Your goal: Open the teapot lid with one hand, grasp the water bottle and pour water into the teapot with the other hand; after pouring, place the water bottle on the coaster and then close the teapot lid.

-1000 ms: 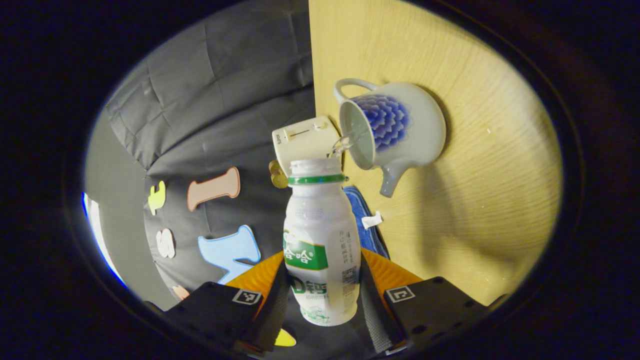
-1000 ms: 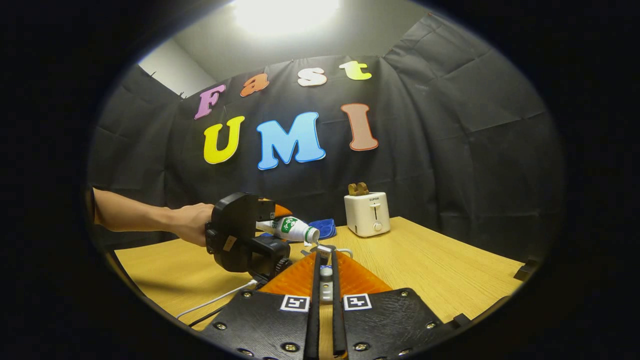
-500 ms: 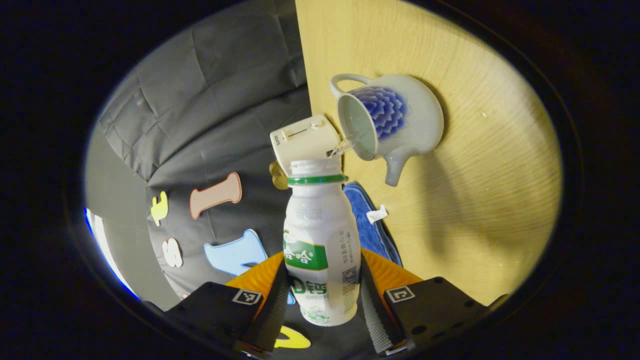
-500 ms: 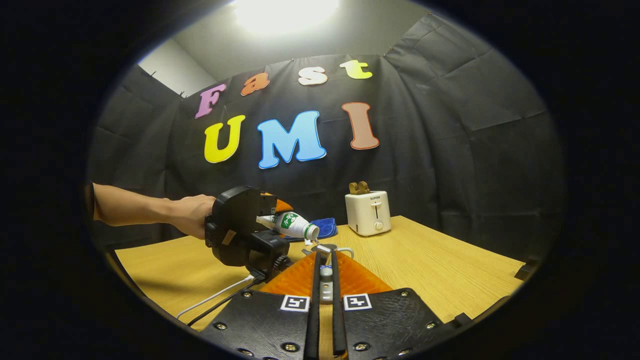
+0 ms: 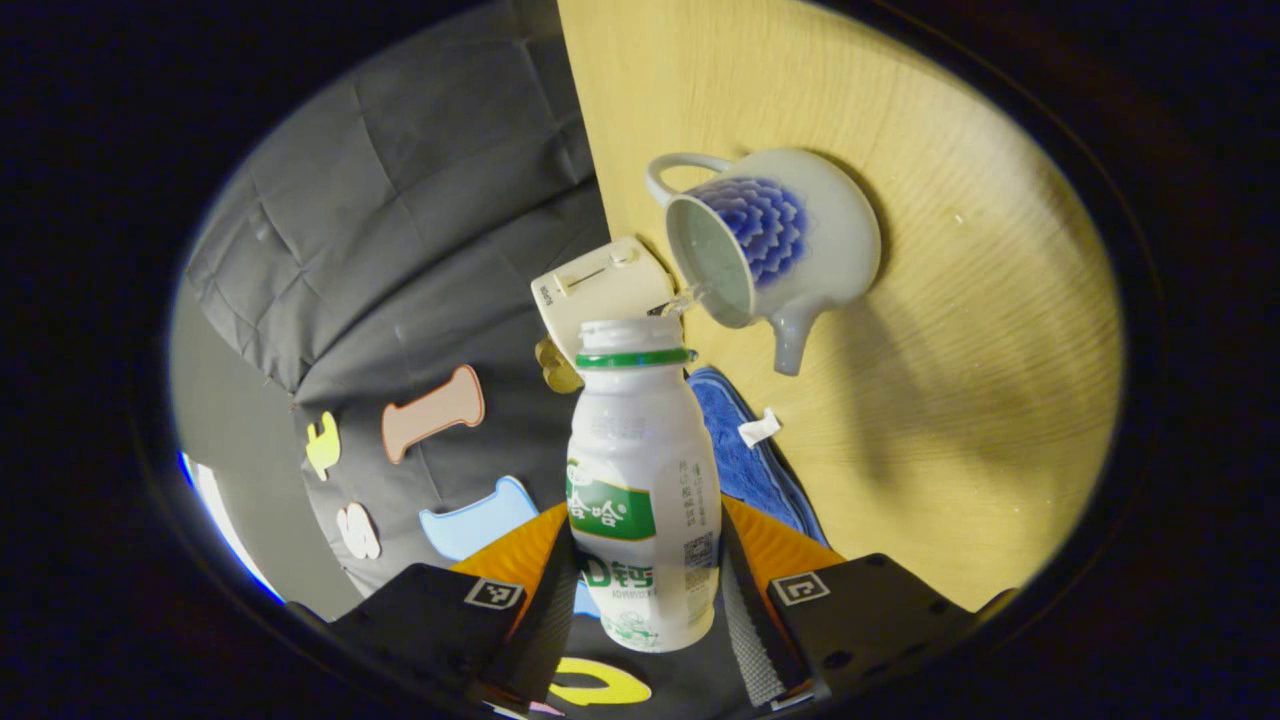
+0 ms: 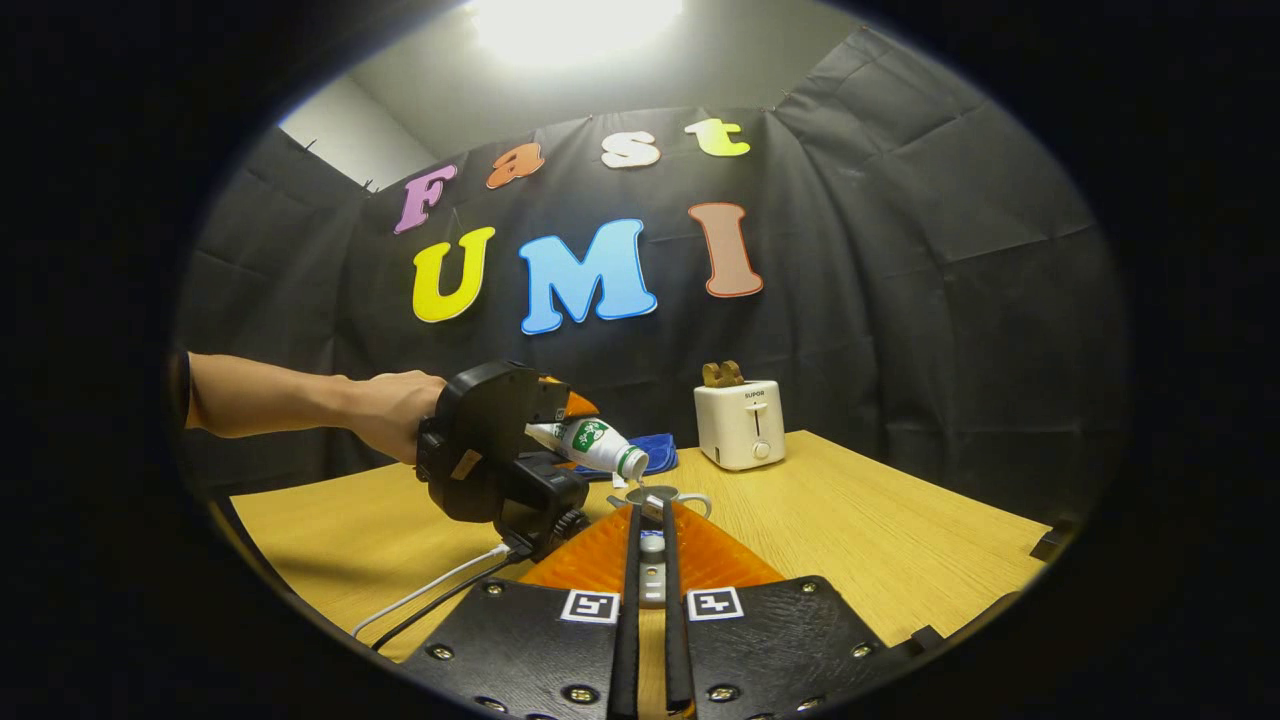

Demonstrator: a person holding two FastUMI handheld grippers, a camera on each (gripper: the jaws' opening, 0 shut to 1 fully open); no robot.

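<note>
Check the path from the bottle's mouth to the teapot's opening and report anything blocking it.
Nothing visible blocks it. In the left gripper view the left claw holds the water bottle tilted, its mouth beside the rim of the lidless teapot, with a thin stream crossing the small gap.

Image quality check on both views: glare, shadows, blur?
Right gripper view: ceiling light blown out at the top, table evenly lit. Left gripper view: dimmer, teapot casts a soft shadow on the wood, water bottle sharp, edges bowed by fisheye.
</note>
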